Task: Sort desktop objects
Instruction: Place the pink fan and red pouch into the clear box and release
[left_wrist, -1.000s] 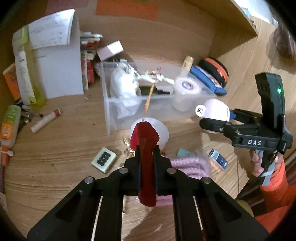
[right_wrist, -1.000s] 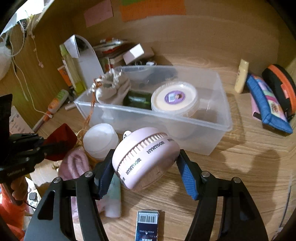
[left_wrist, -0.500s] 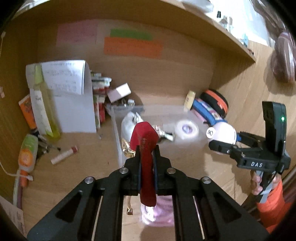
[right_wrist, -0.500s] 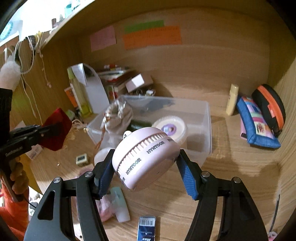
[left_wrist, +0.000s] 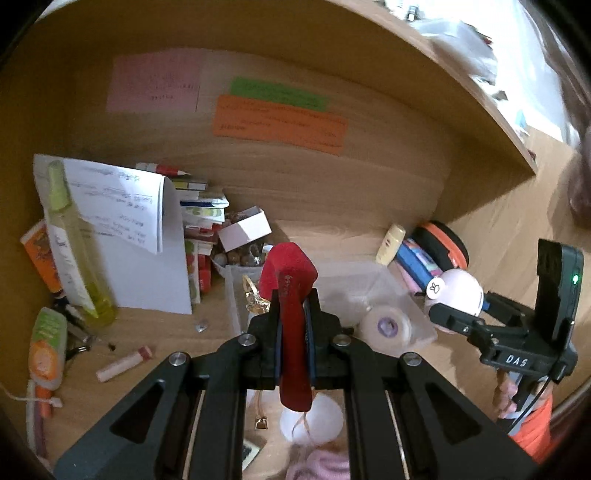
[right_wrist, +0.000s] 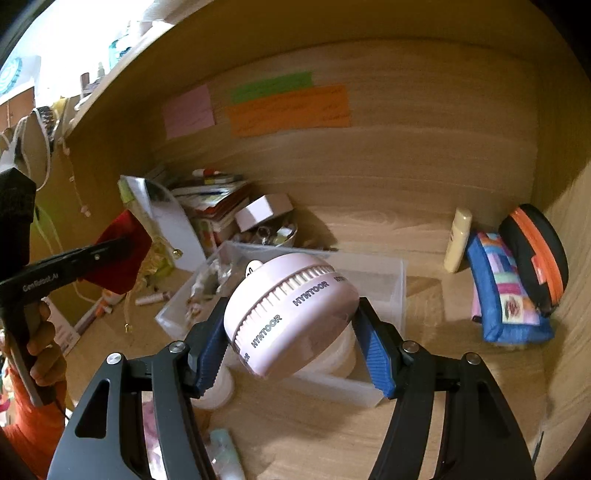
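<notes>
Since the earlier frames both grippers have risen and tipped upward: the wooden back wall with its sticky notes now fills the upper view, and the clear plastic bin (left_wrist: 388, 295) sits lower and smaller, no longer right beneath the tools. The grips themselves have not changed.

The left gripper (left_wrist: 293, 325) has its jaws pressed tight on one red pouch (left_wrist: 290, 295), held edge-on, with a thin cord hanging below it. The right gripper (right_wrist: 291, 354) stands about half open, its blue pads (right_wrist: 376, 354) clamped on either side of one round pale-pink device (right_wrist: 291, 314) lettered around its rim; both things are held in the air in front of the bin.

Three notes are on the wall: one pink (left_wrist: 155, 85), one green (left_wrist: 279, 92), one orange (left_wrist: 280, 123). At the far right lie one cream tube (right_wrist: 458, 240), one blue patterned pouch (right_wrist: 506, 291) and one black case with an orange zip (right_wrist: 535, 254). One white round tub (left_wrist: 386, 326) sits in the bin. At the left, one yellow-green bottle (left_wrist: 74, 243) leans by a folded white sheet (left_wrist: 140, 236).
</notes>
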